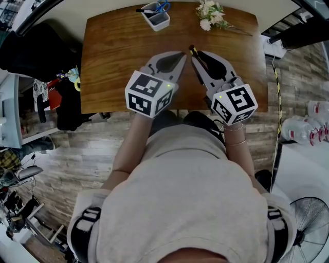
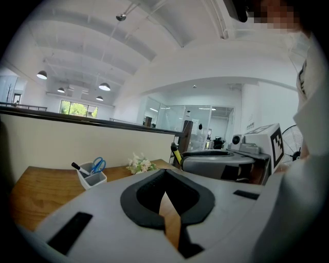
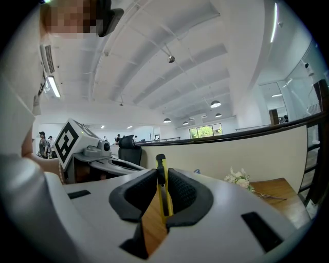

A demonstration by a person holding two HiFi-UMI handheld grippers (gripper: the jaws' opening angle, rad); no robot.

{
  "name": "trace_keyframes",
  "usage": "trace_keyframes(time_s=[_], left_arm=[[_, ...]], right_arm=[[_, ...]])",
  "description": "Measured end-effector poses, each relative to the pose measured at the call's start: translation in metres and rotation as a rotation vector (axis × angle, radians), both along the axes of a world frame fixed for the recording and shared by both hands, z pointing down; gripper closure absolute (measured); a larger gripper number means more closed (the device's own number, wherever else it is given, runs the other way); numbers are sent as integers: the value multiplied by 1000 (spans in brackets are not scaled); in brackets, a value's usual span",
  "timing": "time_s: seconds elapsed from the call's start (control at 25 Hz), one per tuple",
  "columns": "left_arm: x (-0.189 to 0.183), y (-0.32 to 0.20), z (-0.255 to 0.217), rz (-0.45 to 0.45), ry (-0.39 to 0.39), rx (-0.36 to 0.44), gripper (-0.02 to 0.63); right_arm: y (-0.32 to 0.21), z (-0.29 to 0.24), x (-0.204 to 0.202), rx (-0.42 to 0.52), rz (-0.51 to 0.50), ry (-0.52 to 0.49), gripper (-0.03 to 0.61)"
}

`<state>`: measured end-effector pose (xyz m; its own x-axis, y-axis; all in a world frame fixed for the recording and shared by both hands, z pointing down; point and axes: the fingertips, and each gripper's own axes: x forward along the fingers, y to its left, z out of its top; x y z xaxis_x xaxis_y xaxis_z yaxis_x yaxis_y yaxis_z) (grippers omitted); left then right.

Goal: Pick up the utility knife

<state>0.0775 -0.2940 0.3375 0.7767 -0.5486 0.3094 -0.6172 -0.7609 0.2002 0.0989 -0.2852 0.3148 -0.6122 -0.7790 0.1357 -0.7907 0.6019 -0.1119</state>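
Note:
The utility knife (image 3: 163,191), yellow with a black slider, stands upright between the pads of my right gripper (image 3: 162,177), which is shut on it. In the head view its tip (image 1: 193,50) pokes out past the right gripper (image 1: 195,54) above the wooden table (image 1: 113,61). My left gripper (image 1: 180,54) hovers just left of it, apart, with its jaws closed and nothing between them. From the left gripper view (image 2: 165,192) the knife (image 2: 176,153) shows to the right, sticking out ahead of the other gripper's grey fingers.
A white holder (image 1: 156,18) with blue scissors and a marker stands at the table's far edge, and a small bunch of white flowers (image 1: 211,14) lies to its right. A dark bag (image 1: 36,51) is left of the table; bottles (image 1: 308,128) and a fan (image 1: 308,226) are on the right.

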Motion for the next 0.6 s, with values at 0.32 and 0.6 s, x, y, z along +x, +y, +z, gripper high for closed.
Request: trace_keyframes(time_s=[0.32, 0.6], left_arm=[[2, 1, 2, -2, 14, -14, 601], [4, 1, 4, -3, 14, -20, 601]], right_arm=[[0, 1, 0, -6, -8, -16, 500], [-1, 4, 2, -13, -9, -15, 500]])
